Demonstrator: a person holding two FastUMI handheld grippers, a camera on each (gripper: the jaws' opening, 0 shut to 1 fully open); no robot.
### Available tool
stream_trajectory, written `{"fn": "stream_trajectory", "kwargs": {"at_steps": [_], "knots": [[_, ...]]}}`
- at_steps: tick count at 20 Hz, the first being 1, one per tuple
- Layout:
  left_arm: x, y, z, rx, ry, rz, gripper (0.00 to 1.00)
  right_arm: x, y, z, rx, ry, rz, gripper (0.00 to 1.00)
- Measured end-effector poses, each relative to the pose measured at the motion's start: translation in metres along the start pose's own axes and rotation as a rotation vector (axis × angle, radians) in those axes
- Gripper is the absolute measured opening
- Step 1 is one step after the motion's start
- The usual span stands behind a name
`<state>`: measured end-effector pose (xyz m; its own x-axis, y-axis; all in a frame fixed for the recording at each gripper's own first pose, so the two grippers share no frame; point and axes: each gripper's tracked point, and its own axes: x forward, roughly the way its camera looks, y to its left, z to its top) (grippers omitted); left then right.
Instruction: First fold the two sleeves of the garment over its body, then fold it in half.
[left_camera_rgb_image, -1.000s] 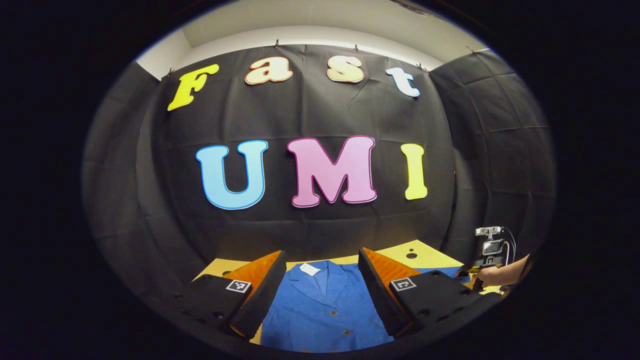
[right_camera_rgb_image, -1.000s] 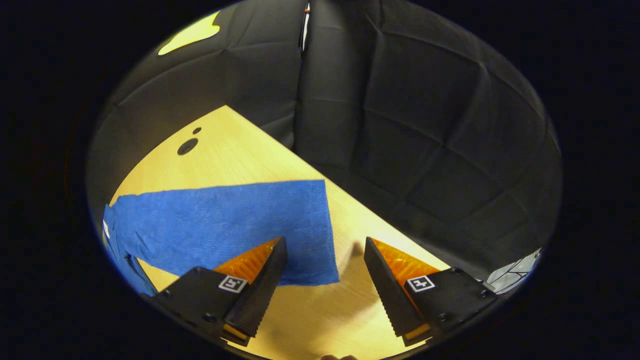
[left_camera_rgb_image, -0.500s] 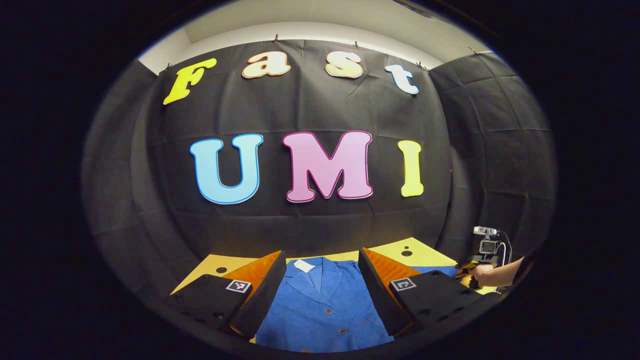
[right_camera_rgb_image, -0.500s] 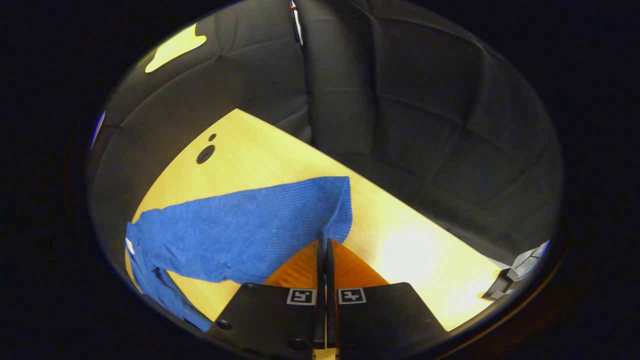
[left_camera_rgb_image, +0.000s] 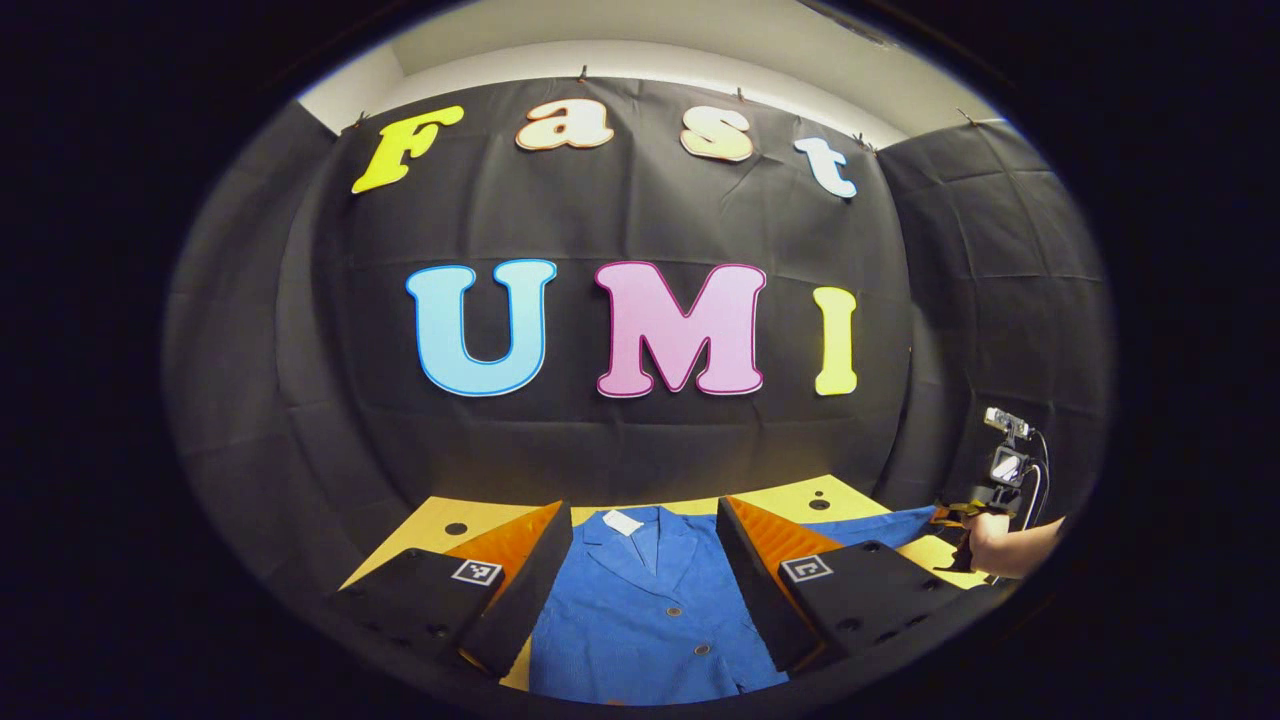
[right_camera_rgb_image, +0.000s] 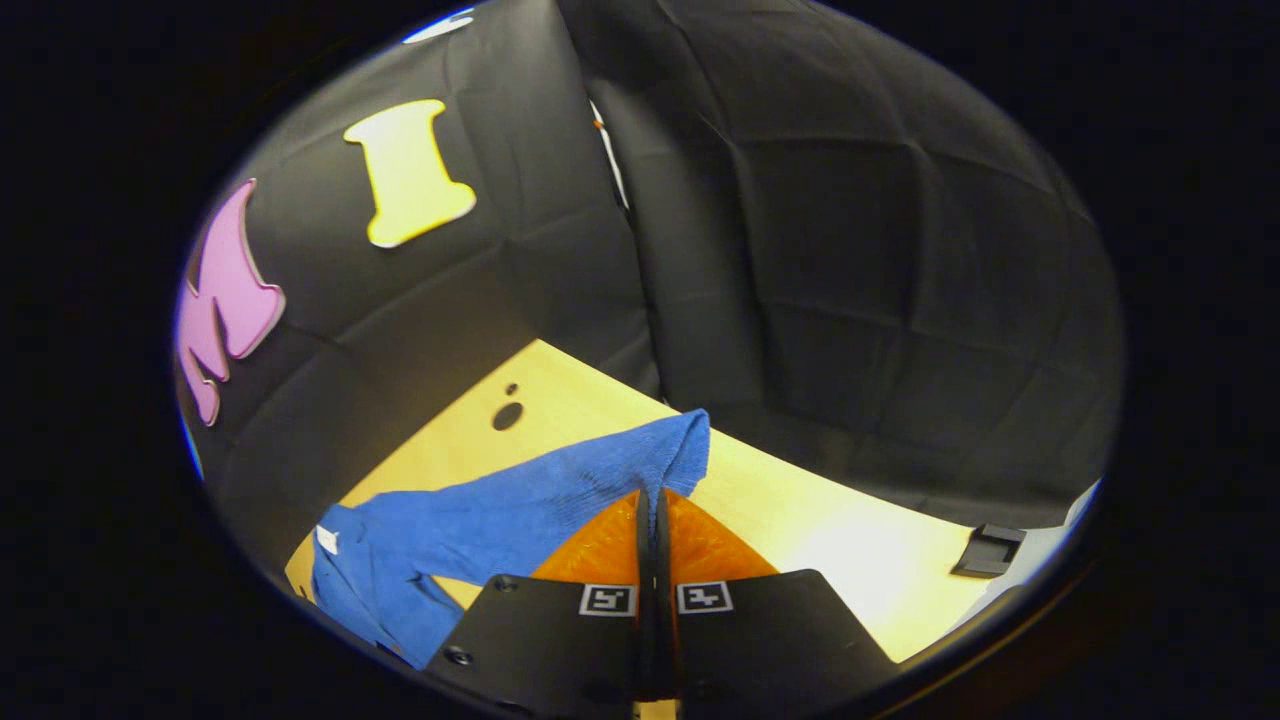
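Observation:
A blue button-front jacket (left_camera_rgb_image: 650, 610) lies flat on the yellow table (left_camera_rgb_image: 790, 495), collar and white label (left_camera_rgb_image: 622, 522) at the far end. My left gripper (left_camera_rgb_image: 642, 508) hovers open above its chest, one finger on each side of the collar. In the right gripper view, my right gripper (right_camera_rgb_image: 655, 495) is shut on the cuff of the sleeve (right_camera_rgb_image: 540, 505), which rises off the table (right_camera_rgb_image: 820, 525) and runs back to the jacket body (right_camera_rgb_image: 365, 585). The left gripper view shows that gripper (left_camera_rgb_image: 985, 505) at far right, held by a hand (left_camera_rgb_image: 1000, 545), with the sleeve (left_camera_rgb_image: 890, 525) raised.
Black cloth walls stand close behind and to the right of the table. Two dark round holes (right_camera_rgb_image: 507, 415) mark the tabletop near the far corner. A small black object (right_camera_rgb_image: 988, 550) sits at the table's right edge.
My right gripper went from open beside the flat cuff to shut on it, then lifted the sleeve end off the table. The left gripper stayed open and barely shifted.

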<state>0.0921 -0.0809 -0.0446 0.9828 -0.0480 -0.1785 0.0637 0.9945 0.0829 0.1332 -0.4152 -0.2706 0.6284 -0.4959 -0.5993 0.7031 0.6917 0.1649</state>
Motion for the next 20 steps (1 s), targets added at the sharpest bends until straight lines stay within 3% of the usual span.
{"fn": "stream_trajectory", "kwargs": {"at_steps": [5, 11, 17, 20], "knots": [[-0.024, 0.037, 0.001, -0.019, -0.031, 0.001, 0.84, -0.063, 0.105, 0.002, -0.100, -0.047, 0.186, 0.00], [-0.056, 0.108, -0.032, -0.100, 0.025, 0.090, 0.83, -0.092, 0.275, -0.056, -0.210, 0.011, 0.404, 0.01], [-0.104, 0.210, -0.086, -0.259, 0.113, 0.335, 0.84, -0.142, 0.451, -0.167, -0.397, 0.068, 0.618, 0.01], [-0.123, 0.254, -0.115, -0.309, 0.141, 0.449, 0.83, -0.161, 0.509, -0.240, -0.480, 0.115, 0.661, 0.01]]}}
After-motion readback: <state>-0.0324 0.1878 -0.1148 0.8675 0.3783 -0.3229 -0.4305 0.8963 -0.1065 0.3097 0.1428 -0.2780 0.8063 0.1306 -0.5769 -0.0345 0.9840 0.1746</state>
